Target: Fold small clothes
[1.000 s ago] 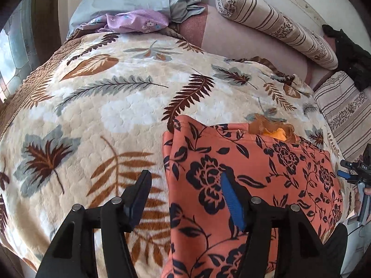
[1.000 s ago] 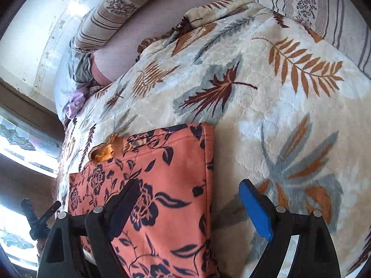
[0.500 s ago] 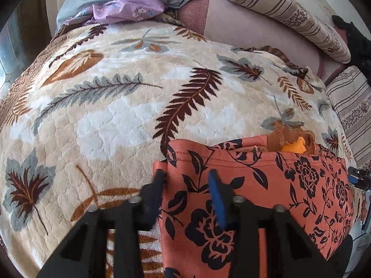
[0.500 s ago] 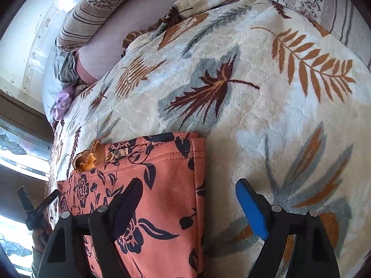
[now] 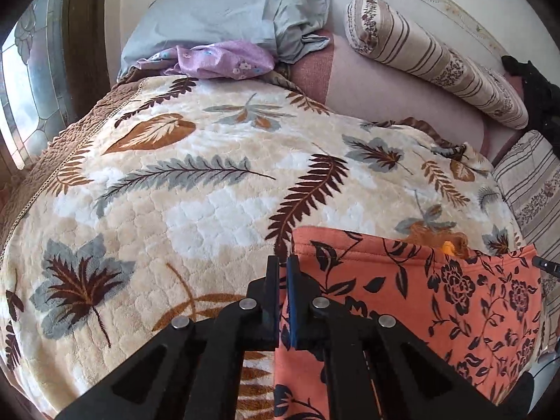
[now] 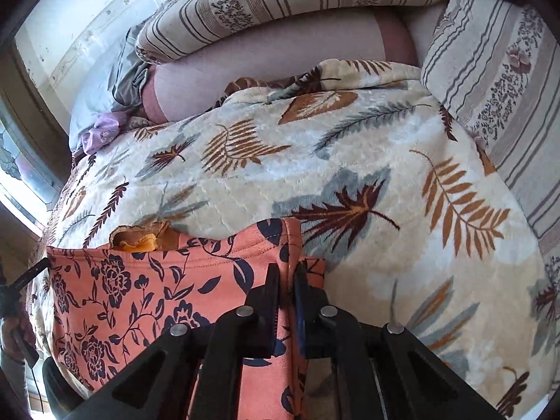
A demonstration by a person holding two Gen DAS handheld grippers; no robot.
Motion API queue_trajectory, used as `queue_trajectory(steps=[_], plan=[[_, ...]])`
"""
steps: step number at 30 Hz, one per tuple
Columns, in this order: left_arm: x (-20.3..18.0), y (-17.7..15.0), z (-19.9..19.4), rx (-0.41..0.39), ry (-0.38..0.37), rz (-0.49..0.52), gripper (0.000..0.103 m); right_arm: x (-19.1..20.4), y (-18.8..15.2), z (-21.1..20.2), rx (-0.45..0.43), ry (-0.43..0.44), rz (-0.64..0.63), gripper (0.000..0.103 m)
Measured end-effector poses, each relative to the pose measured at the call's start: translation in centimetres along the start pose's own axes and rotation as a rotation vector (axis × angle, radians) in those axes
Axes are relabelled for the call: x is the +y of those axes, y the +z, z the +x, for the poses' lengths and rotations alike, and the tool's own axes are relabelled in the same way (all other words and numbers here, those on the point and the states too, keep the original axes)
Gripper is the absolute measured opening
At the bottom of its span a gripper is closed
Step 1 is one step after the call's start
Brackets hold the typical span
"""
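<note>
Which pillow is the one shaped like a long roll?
The striped bolster pillow lying along the wall. It is long and round like a tube, while the grey pillow and the other striped pillow are flat.

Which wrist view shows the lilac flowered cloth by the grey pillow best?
The left wrist view: the lilac flowered cloth lies spread and sharp below the grey pillow. The right wrist view shows only a small crumpled bit at the frame's left edge.

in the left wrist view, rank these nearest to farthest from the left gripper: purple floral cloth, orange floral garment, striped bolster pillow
1. Orange floral garment: its left edge is pinched in the left gripper.
2. Purple floral cloth: far across the leaf blanket, upper left.
3. Striped bolster pillow: upper right against the wall; too close to call against the cloth.
</note>
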State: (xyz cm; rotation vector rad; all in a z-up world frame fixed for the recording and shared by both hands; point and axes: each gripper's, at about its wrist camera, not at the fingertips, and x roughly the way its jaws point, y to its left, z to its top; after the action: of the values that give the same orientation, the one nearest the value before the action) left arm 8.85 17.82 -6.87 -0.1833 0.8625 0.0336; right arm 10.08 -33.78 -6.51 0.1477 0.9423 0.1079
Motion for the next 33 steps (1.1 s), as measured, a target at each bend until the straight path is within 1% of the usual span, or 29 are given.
queue_trajectory(steps=[1,2,3,4,5,6,7,8,9,10,11,13,15,17,18,20,22,23,25,27,29,31,33], plan=[[0.4,-0.1,1.2,0.016,0.028,-0.009,0.003,-0.2,0.1,1.1,0.0,-0.018,0.0,0.008],[0.8,-0.4,2.8,0.073,0.039,-0.023,0.003,-0.6,0.0,2.7,0.018,-0.035,0.011,0.008],[1.2,-0.8,4.5,0.143,0.032,-0.048,0.003,-1.3,-0.2,4.7,0.064,-0.039,0.041,0.008],[1.7,-1.2,5.4,0.178,0.047,-0.077,0.003,-2.1,-0.7,6.7,0.128,-0.02,0.086,0.01],[1.8,-1.5,5.4,0.181,0.058,-0.088,0.003,-2.8,-1.2,7.7,0.162,0.007,0.136,0.012],[1.9,-1.6,4.7,0.159,0.042,-0.093,0.003,-3.2,-1.5,7.0,0.125,0.02,0.169,0.012],[1.9,-1.6,3.7,0.129,0.016,-0.095,0.005,-3.4,-1.5,6.1,0.102,0.024,0.187,0.016],[1.7,-1.6,2.7,0.111,-0.007,-0.082,0.008,-3.6,-1.6,5.2,0.09,0.026,0.196,0.031],[1.5,-1.6,1.8,0.099,-0.026,-0.059,0.027,-3.9,-1.8,4.4,0.084,0.027,0.2,0.047],[1.2,-1.5,1.1,0.083,-0.038,-0.037,0.055,-4.2,-2.0,3.5,0.066,0.027,0.207,0.087],[1.0,-1.4,0.4,0.062,-0.05,-0.021,0.063,-4.6,-2.2,2.4,0.035,0.032,0.22,0.094],[0.4,-0.9,-0.2,0.04,-0.083,0.011,0.064,-5.4,-2.7,0.9,0.018,0.066,0.26,0.094],[-0.2,-0.4,0.3,0.062,-0.092,0.029,0.064,-6.1,-3.4,0.1,0.009,0.102,0.313,0.094],[-0.7,0.0,1.8,0.102,-0.102,0.036,0.064,-6.2,-4.1,-0.3,0.011,0.119,0.326,0.094],[-0.9,0.0,2.5,0.123,-0.092,0.045,0.062,-6.1,-4.5,-0.5,0.011,0.12,0.325,0.094],[-1.5,0.1,3.7,0.152,-0.076,0.063,0.048,-5.9,-5.1,-0.7,0.021,0.129,0.319,0.094],[-1.8,0.3,4.6,0.183,-0.056,0.065,0.015,-5.5,-5.6,-0.7,0.03,0.132,0.304,0.094],[-1.9,0.4,5.0,0.192,-0.043,0.063,0.011,-5.3,-5.7,-0.6,0.036,0.127,0.291,0.094],[-1.7,0.6,5.5,0.202,-0.046,0.041,0.003,-4.9,-6.0,-0.4,0.046,0.114,0.265,0.094],[-1.7,0.6,5.3,0.195,-0.043,0.04,0.003,-4.7,-5.9,-0.2,0.051,0.115,0.26,0.094],[-1.7,0.6,4.4,0.157,-0.034,0.055,0.003,-4.7,-5.8,-0.1,0.052,0.126,0.264,0.094],[-1.5,0.5,3.6,0.127,-0.033,0.051,0.003,-4.8,-5.4,-0.2,0.031,0.138,0.272,0.094],[-1.1,0.6,3.1,0.107,-0.039,0.027,0.002,-5.4,-5.0,-0.1,0.015,0.157,0.312,0.094]])
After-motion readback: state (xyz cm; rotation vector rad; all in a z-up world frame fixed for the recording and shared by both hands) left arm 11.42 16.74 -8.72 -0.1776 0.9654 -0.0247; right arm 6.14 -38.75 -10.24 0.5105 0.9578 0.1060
